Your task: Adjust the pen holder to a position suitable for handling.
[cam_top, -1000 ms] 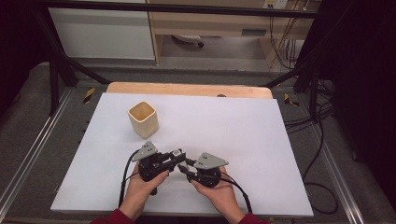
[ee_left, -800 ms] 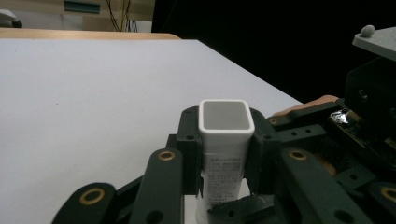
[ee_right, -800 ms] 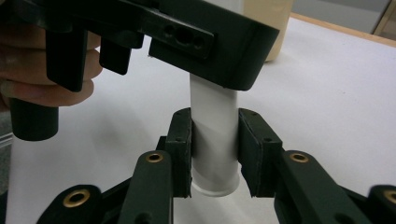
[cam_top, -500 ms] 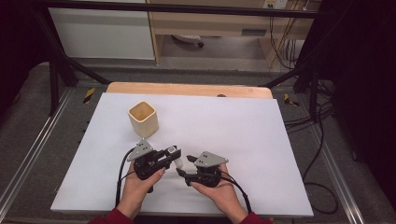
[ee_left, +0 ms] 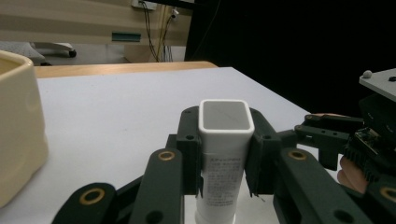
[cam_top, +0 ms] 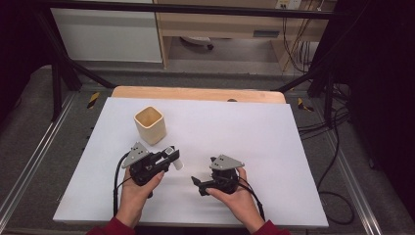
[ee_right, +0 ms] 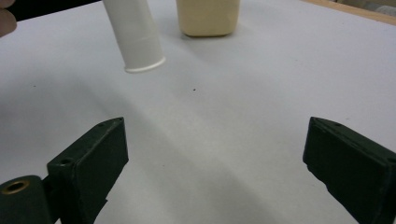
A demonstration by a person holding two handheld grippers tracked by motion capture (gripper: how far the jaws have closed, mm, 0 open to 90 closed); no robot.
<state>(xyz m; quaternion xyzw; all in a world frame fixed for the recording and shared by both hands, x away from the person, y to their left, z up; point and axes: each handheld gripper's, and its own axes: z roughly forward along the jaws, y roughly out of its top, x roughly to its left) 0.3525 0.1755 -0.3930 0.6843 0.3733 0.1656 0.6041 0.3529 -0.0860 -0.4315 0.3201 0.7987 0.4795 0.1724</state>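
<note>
The left gripper (cam_top: 169,157) clamped a white plastic tube (cam_top: 174,157), tilted toward the cream square cup (cam_top: 149,124); the right gripper (cam_top: 196,184), just opened, held nothing.

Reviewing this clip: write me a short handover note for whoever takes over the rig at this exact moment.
Left gripper: shut on the white tube, held off the table.
Right gripper: jaws have just been opening, nothing between them, hovering low over the table.
Beige cup: upright, just beyond the left gripper, looks empty.
Done: the tube is in the left gripper alone.
Left: probably lower the tube into the cup, then release.
</note>
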